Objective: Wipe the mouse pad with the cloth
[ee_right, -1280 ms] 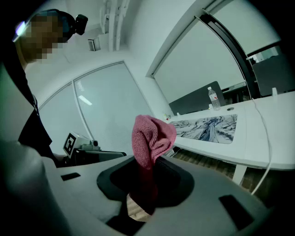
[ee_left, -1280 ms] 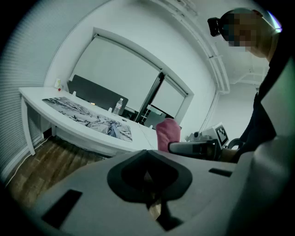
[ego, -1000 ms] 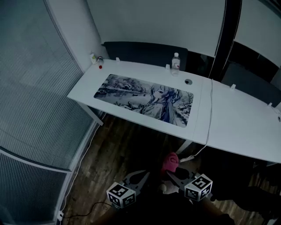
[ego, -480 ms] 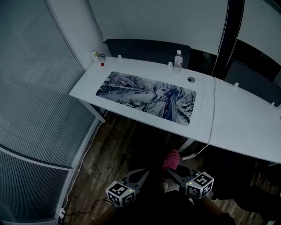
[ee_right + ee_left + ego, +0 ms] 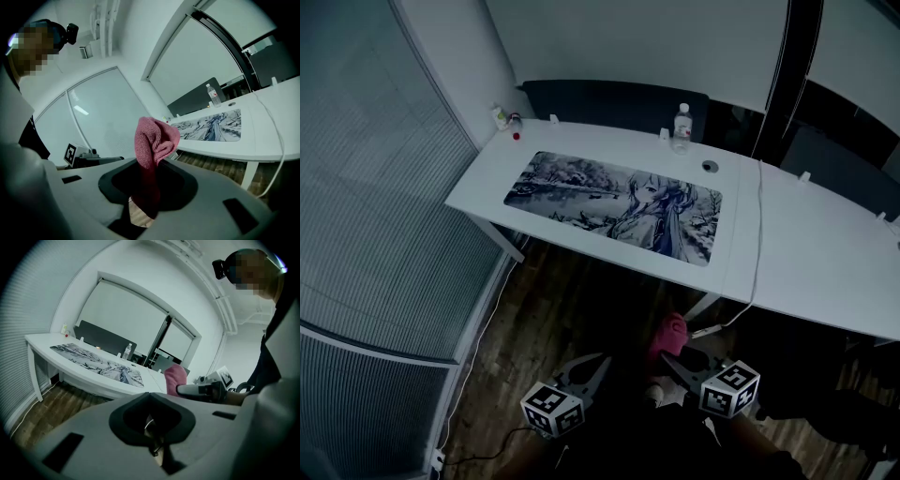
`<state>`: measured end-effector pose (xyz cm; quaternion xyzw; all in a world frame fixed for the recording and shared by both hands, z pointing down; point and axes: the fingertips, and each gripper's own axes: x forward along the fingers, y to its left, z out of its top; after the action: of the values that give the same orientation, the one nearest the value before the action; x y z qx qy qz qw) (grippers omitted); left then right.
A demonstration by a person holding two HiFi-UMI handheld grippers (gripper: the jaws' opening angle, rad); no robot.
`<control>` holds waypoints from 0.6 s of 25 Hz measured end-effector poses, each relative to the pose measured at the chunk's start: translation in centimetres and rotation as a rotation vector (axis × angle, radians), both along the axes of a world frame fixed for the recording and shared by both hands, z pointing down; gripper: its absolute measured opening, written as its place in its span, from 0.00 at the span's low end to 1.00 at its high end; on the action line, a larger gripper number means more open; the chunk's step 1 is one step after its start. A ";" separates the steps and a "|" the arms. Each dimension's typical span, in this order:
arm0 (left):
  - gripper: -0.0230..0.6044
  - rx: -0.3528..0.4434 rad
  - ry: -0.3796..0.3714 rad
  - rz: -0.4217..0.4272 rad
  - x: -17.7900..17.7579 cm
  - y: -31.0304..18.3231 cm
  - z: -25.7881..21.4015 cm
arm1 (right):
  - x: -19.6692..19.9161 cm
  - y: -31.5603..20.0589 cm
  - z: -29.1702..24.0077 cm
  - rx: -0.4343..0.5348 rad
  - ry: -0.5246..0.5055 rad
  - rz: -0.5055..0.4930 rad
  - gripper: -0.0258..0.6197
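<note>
Head view, desk (image 5: 806, 244), blinds (image 5: 384, 234), right hand-held gripper (image 5: 672, 357) pinching cloth (image 5: 668, 335), left hand-held gripper (image 5: 600, 361) closed

We see a water bottle (image 5: 681, 128) and a small bottle (image 5: 499, 117) on the white surface (image 5: 797, 253), with a cable (image 5: 757, 244) trailing off it.

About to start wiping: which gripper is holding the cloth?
The right gripper, shut on the pink cloth; the left gripper has nothing between its jaws.

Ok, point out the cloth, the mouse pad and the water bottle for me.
cloth (image 5: 154, 137): right gripper view, bunched top fold.
mouse pad (image 5: 614, 204): head view, printed middle.
water bottle (image 5: 681, 129): head view, its body.
</note>
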<state>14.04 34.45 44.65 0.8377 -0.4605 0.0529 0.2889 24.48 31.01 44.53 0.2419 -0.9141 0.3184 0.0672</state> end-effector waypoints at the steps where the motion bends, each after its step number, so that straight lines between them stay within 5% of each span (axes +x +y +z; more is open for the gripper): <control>1: 0.05 0.005 0.002 0.004 -0.4 -0.4 -0.2 | -0.3 -0.2 -0.1 -0.002 0.001 0.010 0.21; 15: 0.05 -0.005 0.024 0.188 -8.2 -4.7 0.0 | -7.0 -4.6 1.1 -0.045 0.035 0.219 0.21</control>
<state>5.86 29.76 44.62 0.8771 -0.3762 0.0711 0.2900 17.49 26.42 45.59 0.3441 -0.8736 0.3399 0.0531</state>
